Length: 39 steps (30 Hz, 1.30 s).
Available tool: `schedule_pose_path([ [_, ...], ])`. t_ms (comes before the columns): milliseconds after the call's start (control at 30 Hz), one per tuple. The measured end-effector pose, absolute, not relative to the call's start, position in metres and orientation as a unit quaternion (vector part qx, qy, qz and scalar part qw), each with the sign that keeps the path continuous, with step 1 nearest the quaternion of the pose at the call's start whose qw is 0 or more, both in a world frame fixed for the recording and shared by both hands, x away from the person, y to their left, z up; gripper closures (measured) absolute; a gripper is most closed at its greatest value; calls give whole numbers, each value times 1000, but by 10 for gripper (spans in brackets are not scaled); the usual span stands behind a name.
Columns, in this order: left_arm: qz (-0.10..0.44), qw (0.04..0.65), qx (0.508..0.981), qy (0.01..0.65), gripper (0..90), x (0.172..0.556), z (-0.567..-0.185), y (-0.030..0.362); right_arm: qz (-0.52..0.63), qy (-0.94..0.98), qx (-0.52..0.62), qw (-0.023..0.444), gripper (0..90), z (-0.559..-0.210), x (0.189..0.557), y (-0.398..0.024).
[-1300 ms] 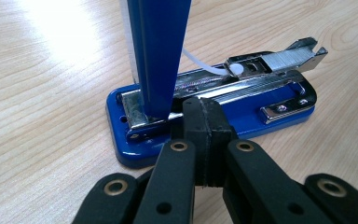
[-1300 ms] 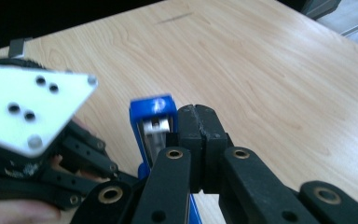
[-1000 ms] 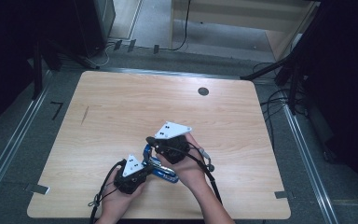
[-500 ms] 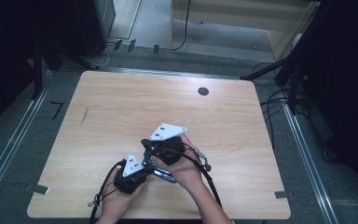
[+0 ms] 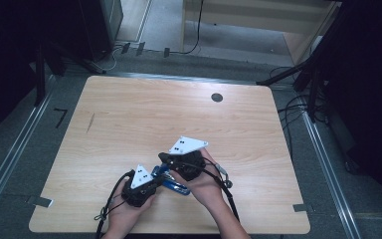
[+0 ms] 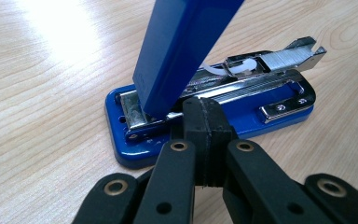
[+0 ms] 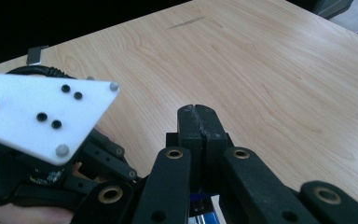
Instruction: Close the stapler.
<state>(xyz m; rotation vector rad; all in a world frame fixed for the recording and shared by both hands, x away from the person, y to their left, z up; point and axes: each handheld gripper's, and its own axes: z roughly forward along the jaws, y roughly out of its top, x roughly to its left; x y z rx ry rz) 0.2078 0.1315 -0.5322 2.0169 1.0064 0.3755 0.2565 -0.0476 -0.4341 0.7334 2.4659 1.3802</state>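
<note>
We have a blue stapler [image 6: 214, 116] lying near the front edge of the bench [image 5: 129, 114], between the two hands. Its blue top cover [image 6: 182, 46] is swung up steeply from the rear hinge, so the metal staple channel [image 6: 270, 60] lies exposed, with a strip of staples visible towards its front end.

Our left hand-held gripper [image 6: 204, 122] has its jaws fully closed with nothing between them; the tips sit right at the rear of the stapler by the hinge, seemingly pressing on it to steady the base, though we cannot tell for certain that they touch.

Our right hand-held gripper [image 7: 199, 122] also has its jaws pressed together and empty. In the high view it [image 5: 186, 162] sits just above the stapler, and compared with a second ago it has drifted slightly towards the left one [image 5: 140, 186], while that one has kept its place.

We judge that this small shift brings the right hand-held gripper over the raised cover, either to hold it open or to press it down. The cover looks free to fall, and the base could slide on the smooth wood.
</note>
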Motion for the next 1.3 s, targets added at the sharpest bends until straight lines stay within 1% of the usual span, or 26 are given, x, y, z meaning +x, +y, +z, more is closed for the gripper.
schedule_pose_path([
  [267, 149, 415, 804, 400, 900, 208, -532, 131, 469, 836, 260, 113, 900, -443, 250, -63],
  [800, 149, 414, 809, 391, 900, 207, -532, 131, 464, 829, 294, 109, 900, -473, 241, -93],
  [1167, 143, 415, 813, 383, 900, 205, -532, 131, 461, 824, 311, 105, 900, -493, 233, -106],
  [1300, 143, 415, 813, 382, 900, 205, -532, 131, 468, 819, 314, 104, 900, -495, 230, -110],
])
